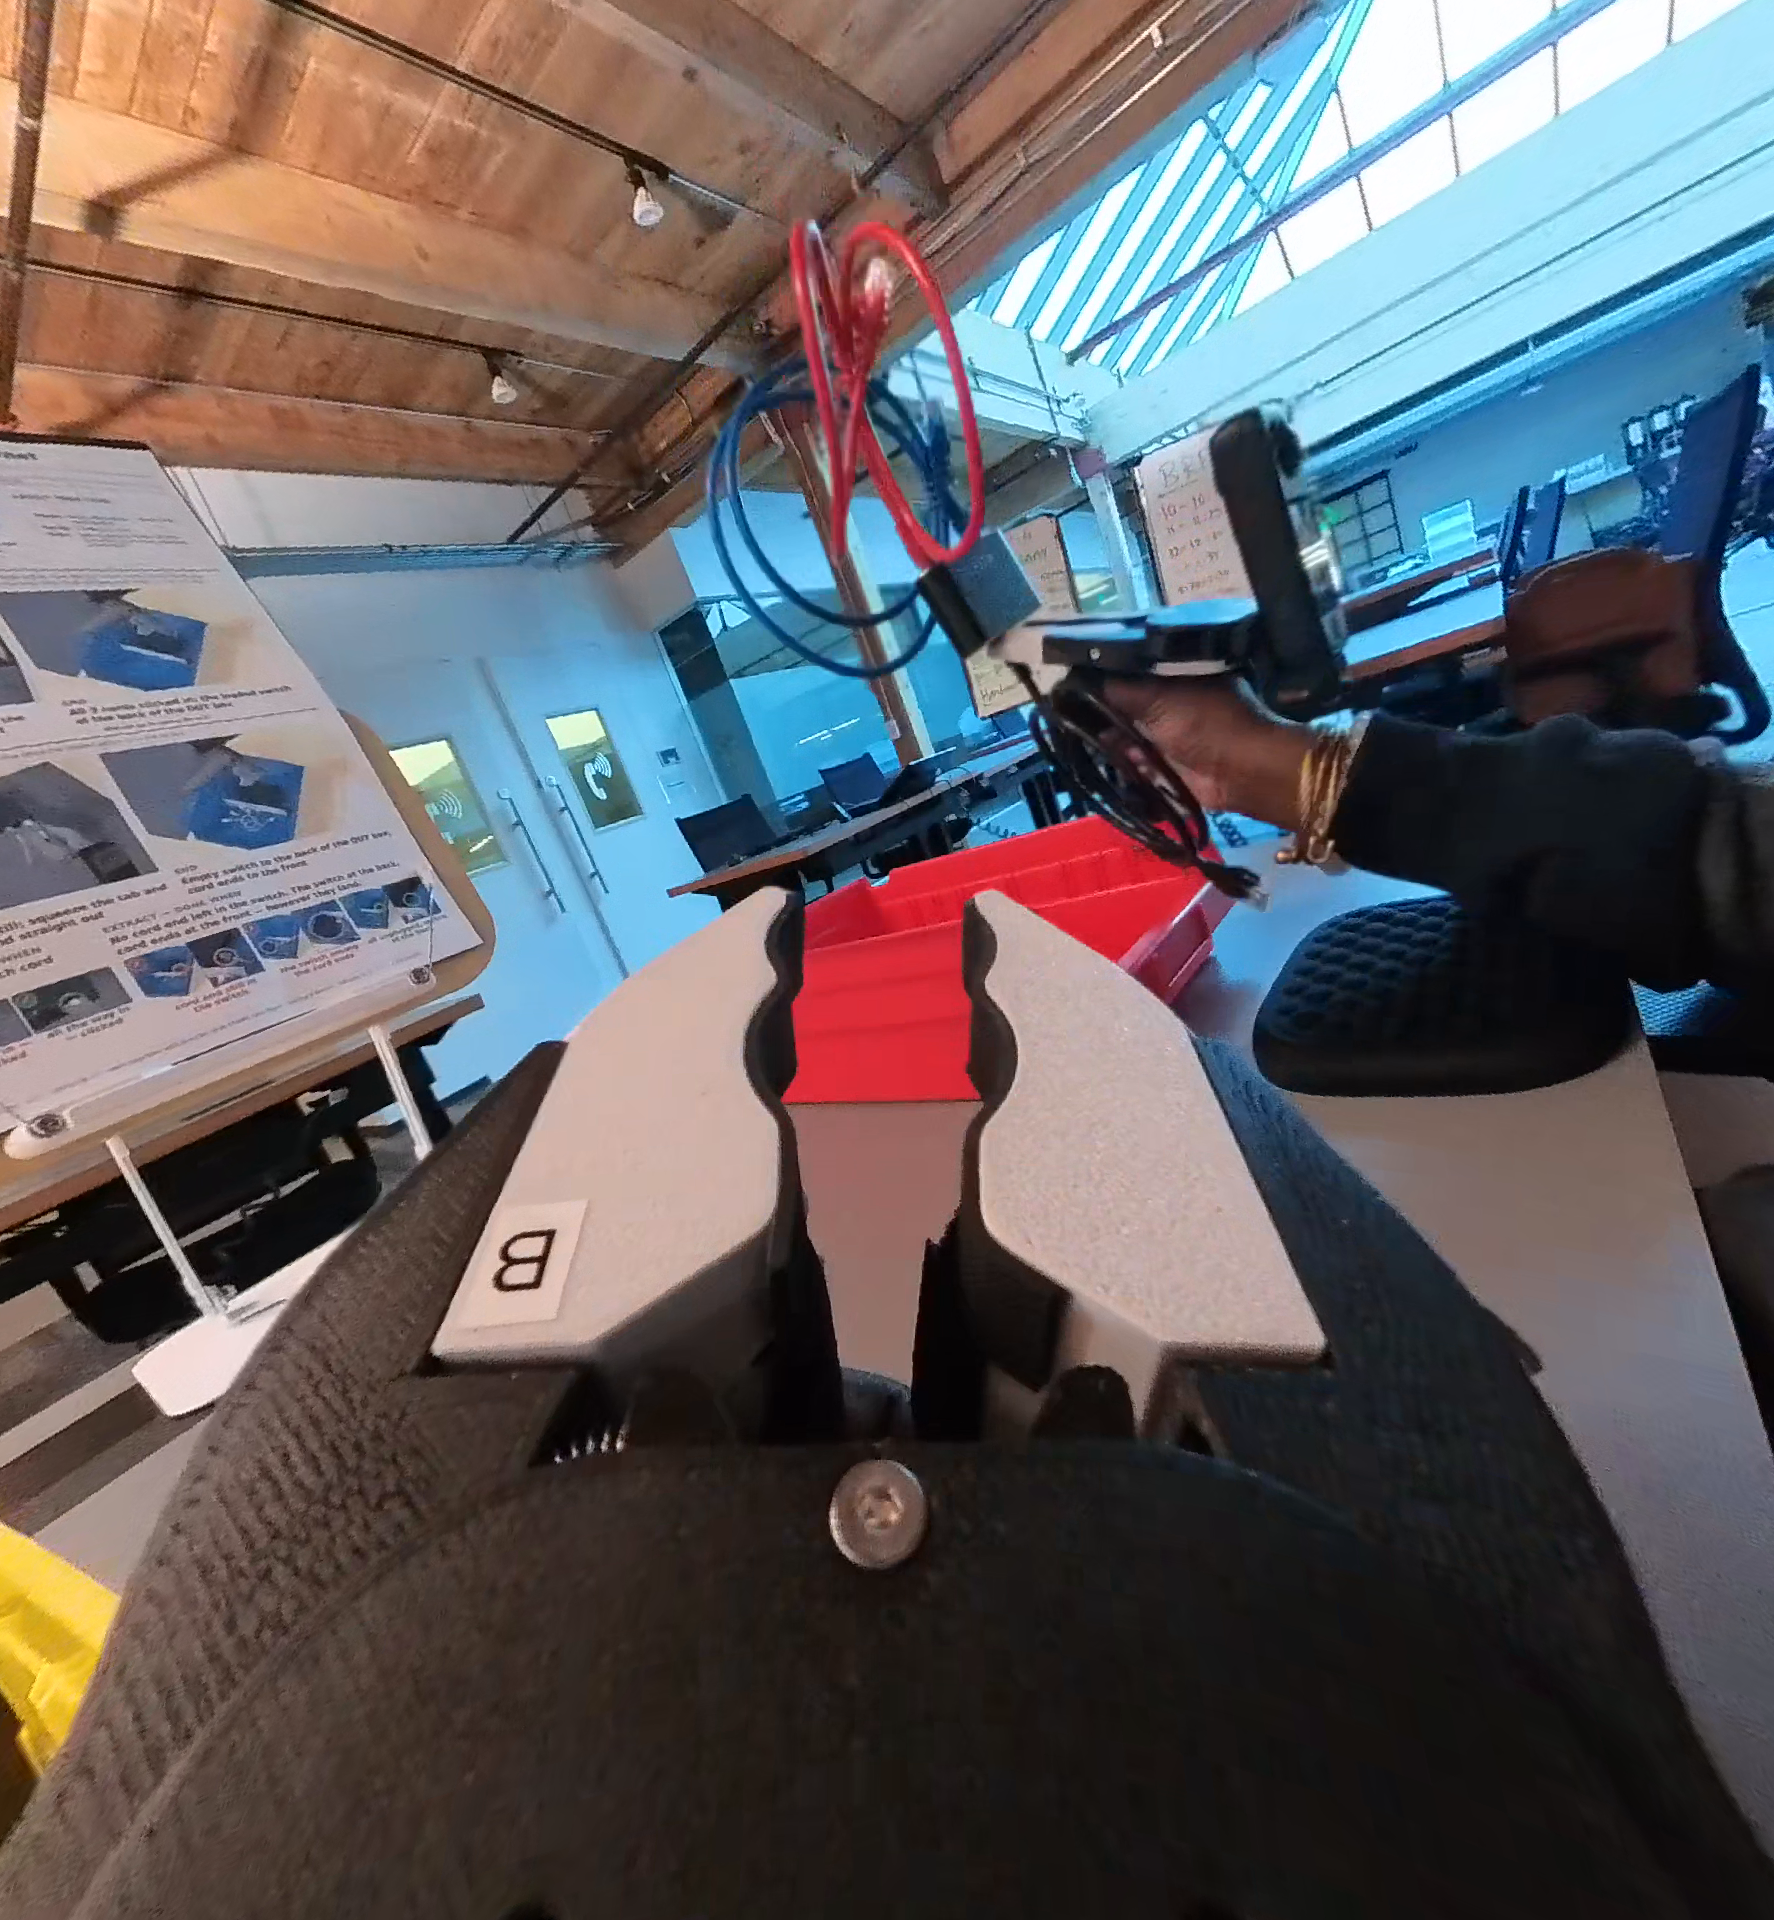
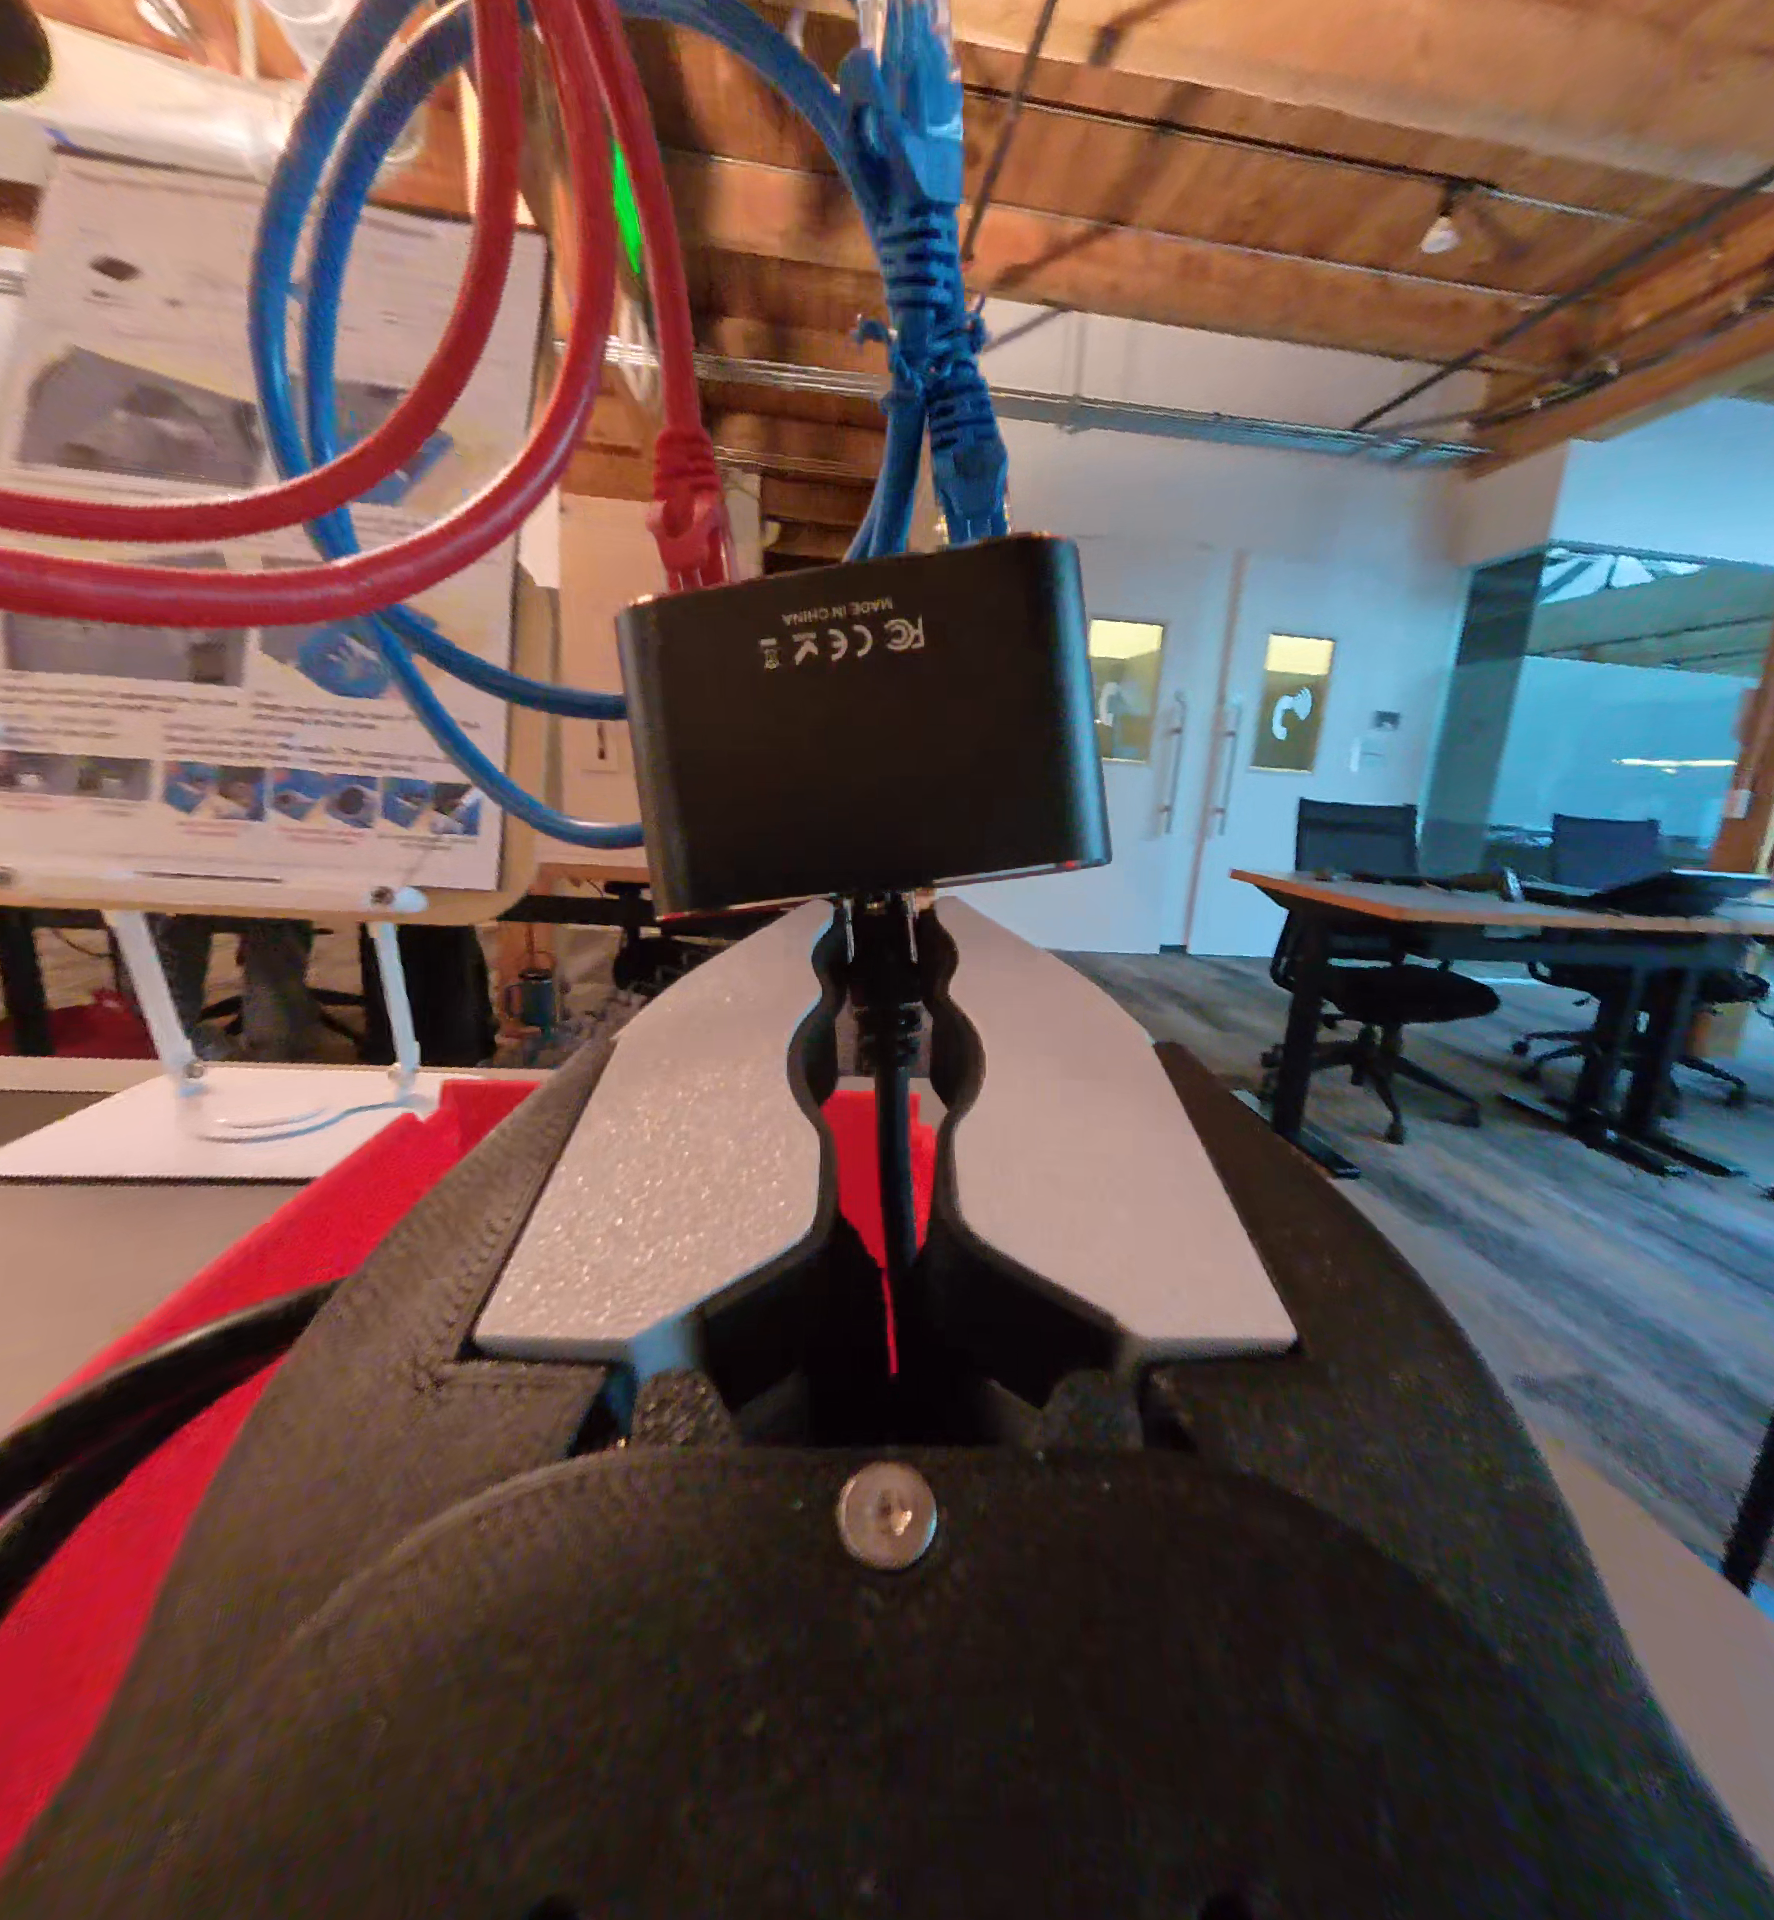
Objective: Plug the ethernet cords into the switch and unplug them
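Note:
My right gripper point(image 2: 883, 920) is shut on the plug of a black cord point(image 2: 898, 1122) that enters the bottom of the black switch point(image 2: 862, 727). The switch is held up in the air. A red cord point(image 2: 691, 499) and two blue cords point(image 2: 950, 416) are plugged into its top and loop above it. In the left wrist view the switch point(image 1: 992, 587) with its red cord point(image 1: 924, 416) and blue cord point(image 1: 758, 540) loops shows high up, at the tip of the right gripper point(image 1: 1013, 649). My left gripper point(image 1: 883, 914) is open and empty, lower down and well apart from the switch.
A red bin point(image 1: 966, 935) sits on the grey table just beyond my left gripper; it also shows under the right gripper point(image 2: 135, 1455). An instruction poster on a white stand point(image 1: 135, 779) is at the left. A yellow bin point(image 1: 0, 1621) is at the lower left. A person's hand and dark sleeve point(image 1: 1485, 810) hold the right gripper. The gap from one gripper's tips to the other's is roughly 40 cm.

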The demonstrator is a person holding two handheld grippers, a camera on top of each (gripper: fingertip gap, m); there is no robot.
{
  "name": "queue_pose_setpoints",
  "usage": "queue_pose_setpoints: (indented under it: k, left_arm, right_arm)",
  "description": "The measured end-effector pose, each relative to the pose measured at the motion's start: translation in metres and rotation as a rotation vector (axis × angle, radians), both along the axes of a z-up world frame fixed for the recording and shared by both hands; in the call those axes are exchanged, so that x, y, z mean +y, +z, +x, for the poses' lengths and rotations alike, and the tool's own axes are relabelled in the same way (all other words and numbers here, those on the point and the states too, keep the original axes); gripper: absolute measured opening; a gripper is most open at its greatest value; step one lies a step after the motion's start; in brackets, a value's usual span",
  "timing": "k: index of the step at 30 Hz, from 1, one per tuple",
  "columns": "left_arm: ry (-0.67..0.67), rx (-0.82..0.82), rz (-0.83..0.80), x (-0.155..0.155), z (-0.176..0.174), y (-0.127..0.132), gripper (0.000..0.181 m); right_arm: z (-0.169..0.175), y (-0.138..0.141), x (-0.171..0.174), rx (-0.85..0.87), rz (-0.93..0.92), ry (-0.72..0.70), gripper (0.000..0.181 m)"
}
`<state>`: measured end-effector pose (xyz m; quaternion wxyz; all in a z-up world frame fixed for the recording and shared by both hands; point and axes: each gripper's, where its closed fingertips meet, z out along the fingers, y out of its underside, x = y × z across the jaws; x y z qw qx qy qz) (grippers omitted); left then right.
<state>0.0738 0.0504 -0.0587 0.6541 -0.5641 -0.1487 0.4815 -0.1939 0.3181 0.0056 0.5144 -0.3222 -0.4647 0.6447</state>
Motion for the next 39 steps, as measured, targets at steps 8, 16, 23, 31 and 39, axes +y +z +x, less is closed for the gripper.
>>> queue_pose_setpoints:
  k: [8, 16, 23, 31, 39]
  left_arm:
    - [0.009, -0.005, -0.027, 0.002, -0.002, -0.003, 0.028]
    - [0.032, -0.013, -0.090, 0.005, -0.005, -0.010, 0.028]
    - [0.042, -0.013, -0.126, 0.008, -0.006, -0.013, 0.028]
    - [0.044, -0.018, -0.139, 0.009, -0.006, -0.015, 0.028]
    - [0.048, -0.019, -0.146, 0.010, -0.007, -0.015, 0.028]
  right_arm:
    - [-0.012, -0.009, 0.007, 0.046, 0.045, -0.111, 0.012]
    - [-0.028, -0.039, -0.014, -0.093, 0.250, -0.111, 0.013]
    - [-0.040, -0.065, -0.025, -0.201, 0.432, -0.145, 0.013]
    - [-0.050, -0.096, -0.041, -0.312, 0.697, -0.191, 0.013]
    - [-0.056, -0.144, -0.050, -0.474, 1.002, -0.219, 0.013]
